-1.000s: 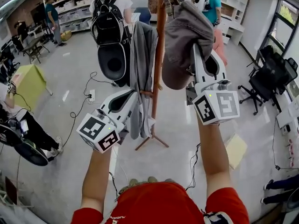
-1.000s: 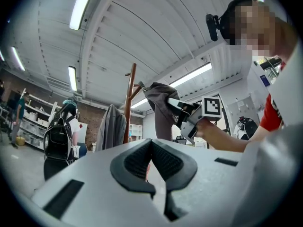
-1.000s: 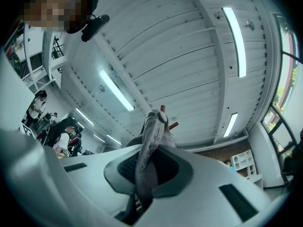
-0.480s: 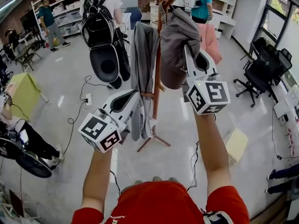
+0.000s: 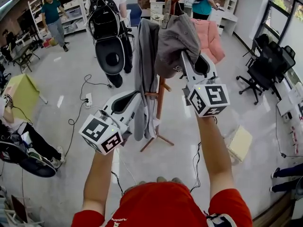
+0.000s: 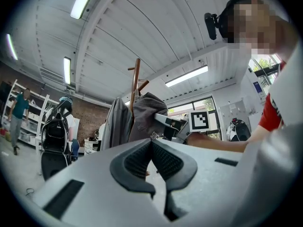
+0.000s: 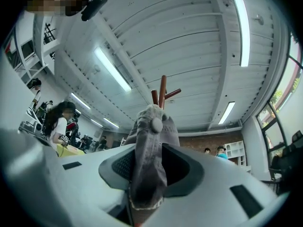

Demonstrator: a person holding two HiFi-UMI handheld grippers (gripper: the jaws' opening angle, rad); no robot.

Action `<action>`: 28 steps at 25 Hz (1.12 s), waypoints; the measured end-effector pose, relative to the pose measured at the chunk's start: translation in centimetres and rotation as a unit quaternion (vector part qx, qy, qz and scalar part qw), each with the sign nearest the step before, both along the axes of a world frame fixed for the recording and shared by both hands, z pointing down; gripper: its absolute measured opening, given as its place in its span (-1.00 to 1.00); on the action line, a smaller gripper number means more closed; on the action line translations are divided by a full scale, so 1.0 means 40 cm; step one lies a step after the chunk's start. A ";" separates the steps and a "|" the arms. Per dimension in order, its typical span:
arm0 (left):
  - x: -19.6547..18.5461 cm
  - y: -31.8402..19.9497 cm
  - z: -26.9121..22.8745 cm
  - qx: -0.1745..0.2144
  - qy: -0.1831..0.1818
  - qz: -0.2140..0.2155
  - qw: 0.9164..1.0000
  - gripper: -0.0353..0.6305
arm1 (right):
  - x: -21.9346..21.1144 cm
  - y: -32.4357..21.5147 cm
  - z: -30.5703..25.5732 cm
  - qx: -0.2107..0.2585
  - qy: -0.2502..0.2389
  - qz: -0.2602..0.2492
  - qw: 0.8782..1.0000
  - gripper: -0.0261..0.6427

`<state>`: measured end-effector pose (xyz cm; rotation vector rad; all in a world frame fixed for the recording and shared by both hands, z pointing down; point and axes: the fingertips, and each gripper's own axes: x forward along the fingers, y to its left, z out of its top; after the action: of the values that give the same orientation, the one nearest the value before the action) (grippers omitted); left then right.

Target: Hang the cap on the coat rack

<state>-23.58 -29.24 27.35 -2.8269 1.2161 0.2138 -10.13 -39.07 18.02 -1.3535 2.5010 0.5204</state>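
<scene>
The grey cap (image 5: 175, 37) hangs over a peg near the top of the brown wooden coat rack (image 5: 163, 86). My right gripper (image 5: 183, 56) reaches up to the cap's lower edge. In the right gripper view the cap (image 7: 151, 141) stands between the jaws of the right gripper (image 7: 150, 162), which are opening, with gaps beside the fabric. The rack's pegs (image 7: 162, 89) rise just behind it. My left gripper (image 5: 137, 97) is lower, beside the grey jacket (image 5: 147, 70) on the rack. In its own view the left gripper (image 6: 152, 143) is shut and empty, facing the cap (image 6: 147, 119).
A person with a black backpack (image 5: 105, 18) stands behind the rack to the left. A pink cloth (image 5: 208, 37) lies at the back right, near a black office chair (image 5: 267, 65). Cables (image 5: 85, 93) trail over the floor; a yellow table (image 5: 21, 91) stands left and a yellow box (image 5: 239, 143) right.
My right gripper has carried the cap toward the rack's top, where the cap now drapes over a peg. The left gripper has barely moved.
</scene>
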 end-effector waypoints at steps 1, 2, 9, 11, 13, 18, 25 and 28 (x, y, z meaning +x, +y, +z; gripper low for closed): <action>0.000 -0.003 0.000 -0.002 0.000 0.000 1.000 -0.87 | -0.003 0.001 0.006 -0.005 0.002 -0.005 1.000 -0.49; -0.001 -0.006 0.002 -0.003 0.002 -0.001 1.000 -0.87 | -0.004 0.003 0.015 -0.009 0.004 -0.009 1.000 -0.42; 0.016 -0.003 0.002 0.009 0.008 -0.006 1.000 -0.87 | 0.032 0.084 0.087 -0.032 -0.004 -0.038 0.999 -0.29; 0.024 0.000 0.000 0.012 0.008 -0.009 1.000 -0.87 | 0.037 0.118 0.106 -0.037 -0.010 -0.051 0.998 -0.30; 0.030 0.005 0.000 0.015 0.008 -0.013 1.000 -0.87 | 0.033 0.153 0.128 -0.043 -0.013 -0.062 0.997 -0.30; 0.044 0.042 0.022 0.022 0.009 -0.028 0.999 -0.87 | 0.002 0.242 0.208 -0.049 -0.002 -0.108 0.993 -0.59; 0.057 0.083 0.054 0.024 -0.001 -0.039 0.999 -0.87 | -0.054 0.318 0.274 -0.048 -0.007 -0.161 0.986 -0.84; 0.064 0.097 0.069 0.021 0.001 -0.040 0.999 -0.87 | -0.059 0.337 0.294 -0.057 -0.017 -0.177 0.982 -0.84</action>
<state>-21.04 -25.34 30.11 -2.7366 1.3061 0.2364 -12.50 -25.58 29.79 -0.9076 2.6919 0.2788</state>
